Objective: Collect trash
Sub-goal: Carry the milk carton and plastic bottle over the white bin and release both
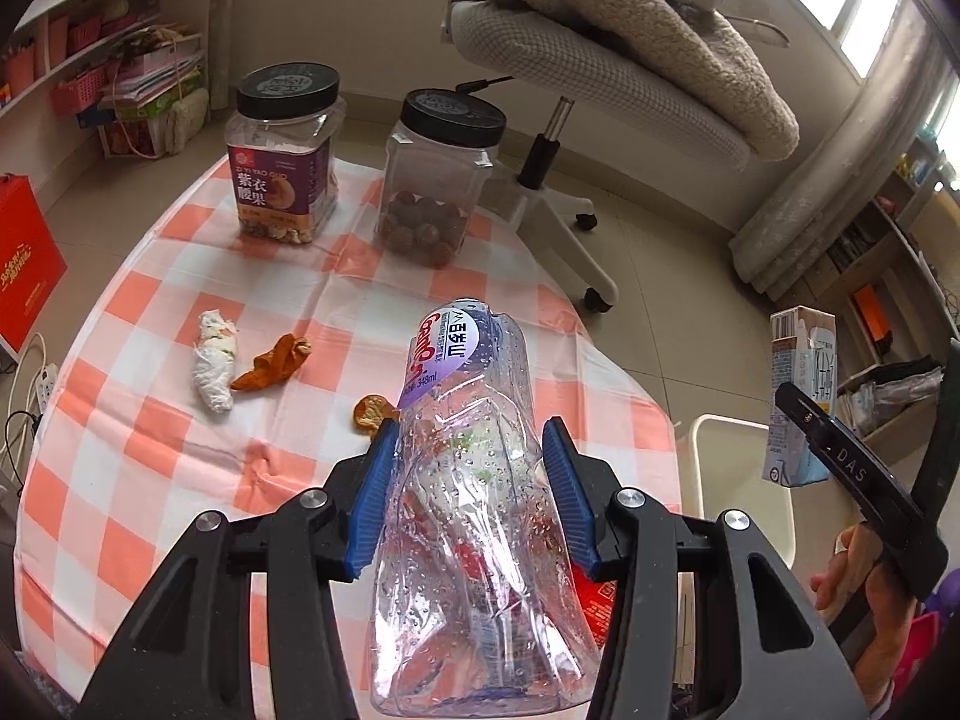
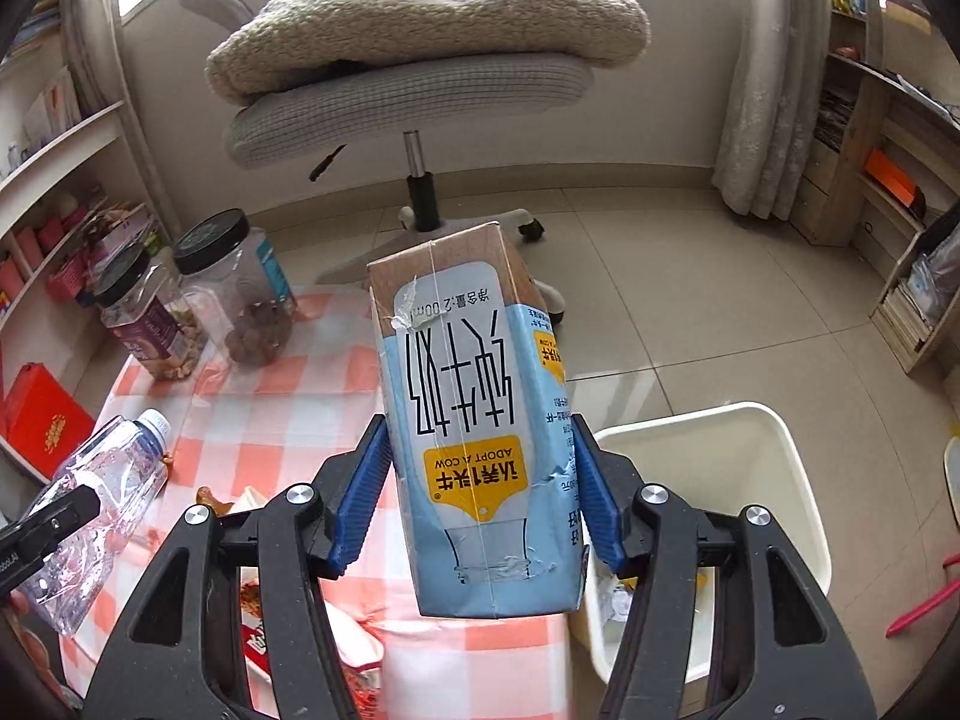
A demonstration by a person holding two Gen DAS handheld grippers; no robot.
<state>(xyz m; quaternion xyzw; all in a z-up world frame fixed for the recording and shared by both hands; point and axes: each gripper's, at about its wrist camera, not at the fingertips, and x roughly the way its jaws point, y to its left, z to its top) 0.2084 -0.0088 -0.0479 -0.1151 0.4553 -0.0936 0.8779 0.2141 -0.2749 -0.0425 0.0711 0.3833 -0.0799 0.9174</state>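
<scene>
The left tongs (image 1: 471, 483) squeeze a crushed bottle (image 1: 474, 510); the right tongs (image 2: 480, 492) squeeze a milk carton (image 2: 480, 420). Only the right view shows inside the white bin (image 2: 744, 468) at 4 o'clock, half hidden.

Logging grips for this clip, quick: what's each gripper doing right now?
Left gripper: closed on the crumpled plastic bottle.
Right gripper: closed on the milk carton.

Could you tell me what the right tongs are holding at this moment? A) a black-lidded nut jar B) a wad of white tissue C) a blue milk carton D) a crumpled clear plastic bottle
C: the right tongs press their blue pads against both sides of the milk carton.
</scene>
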